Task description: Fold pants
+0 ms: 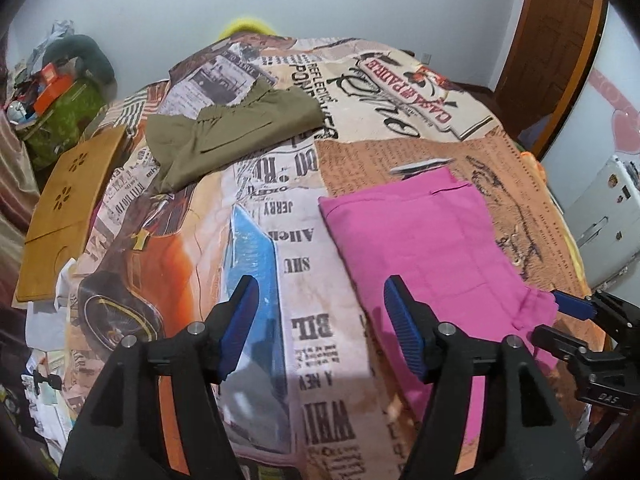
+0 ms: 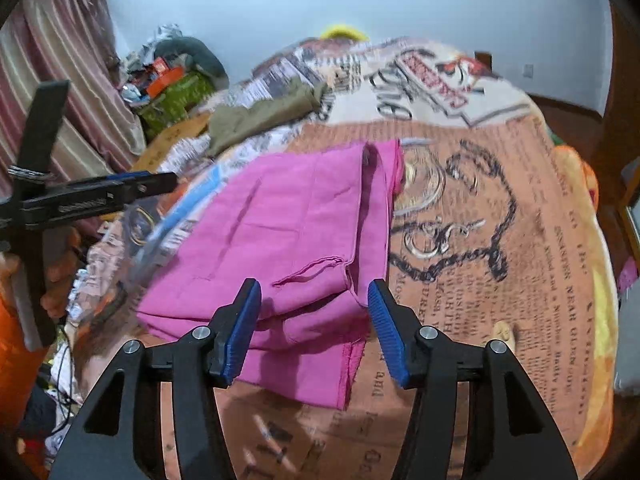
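Observation:
Pink pants lie folded flat on the printed bedspread; they also show in the right wrist view. My left gripper is open and empty, hovering over the bedspread just left of the pink pants. My right gripper is open and empty, its jaws either side of the pants' near folded corner, above the cloth. It shows at the right edge of the left wrist view. The left gripper shows from the side in the right wrist view.
Olive-green pants lie folded further back on the bed, also in the right wrist view. A wooden lap tray sits at the bed's left edge. Cluttered boxes stand at far left. A wooden door is at right.

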Demonstrator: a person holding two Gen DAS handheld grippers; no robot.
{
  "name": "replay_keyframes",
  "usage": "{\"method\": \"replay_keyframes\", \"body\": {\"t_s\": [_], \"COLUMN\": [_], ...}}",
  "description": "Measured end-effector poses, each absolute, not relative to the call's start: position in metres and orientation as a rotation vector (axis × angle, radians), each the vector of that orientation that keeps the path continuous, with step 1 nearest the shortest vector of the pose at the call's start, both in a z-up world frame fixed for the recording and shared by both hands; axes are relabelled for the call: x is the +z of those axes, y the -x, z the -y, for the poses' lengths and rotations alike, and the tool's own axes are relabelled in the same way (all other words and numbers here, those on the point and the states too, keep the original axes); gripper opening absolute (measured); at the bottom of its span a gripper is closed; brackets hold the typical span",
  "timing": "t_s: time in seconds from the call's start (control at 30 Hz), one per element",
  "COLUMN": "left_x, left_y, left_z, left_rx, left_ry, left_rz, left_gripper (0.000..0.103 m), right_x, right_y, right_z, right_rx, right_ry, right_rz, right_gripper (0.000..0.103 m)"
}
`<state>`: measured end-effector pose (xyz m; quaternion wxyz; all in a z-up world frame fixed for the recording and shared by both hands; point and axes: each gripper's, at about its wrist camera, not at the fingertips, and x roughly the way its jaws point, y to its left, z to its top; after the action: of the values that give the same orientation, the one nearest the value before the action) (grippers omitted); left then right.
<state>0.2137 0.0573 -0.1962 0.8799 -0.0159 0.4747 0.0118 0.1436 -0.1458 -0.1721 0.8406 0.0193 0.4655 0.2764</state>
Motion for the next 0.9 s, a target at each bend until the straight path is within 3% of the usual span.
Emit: {"method": "replay_keyframes", "body": {"t_s": [0.67,0.9], "left_x": [-0.247,-0.278], "left_y": [-0.332,-0.35], "left_z": [-0.053,-0.06], "left_rx": [-0.046,-0.026], "left_ry": [-0.07,-0.171], "left_rz": [-1.114,-1.158], "left_gripper": [0.066,0.078], "right_x": [-0.198,-0.201], "right_y": [-0.157,-0.165], "right_z": [0.159,0.161], "right_rx": [0.689,0.695], "right_ry": [0.015,0.043], "right_rz": [-1.063,-1.062], "right_gripper": [0.053,0.056]}}
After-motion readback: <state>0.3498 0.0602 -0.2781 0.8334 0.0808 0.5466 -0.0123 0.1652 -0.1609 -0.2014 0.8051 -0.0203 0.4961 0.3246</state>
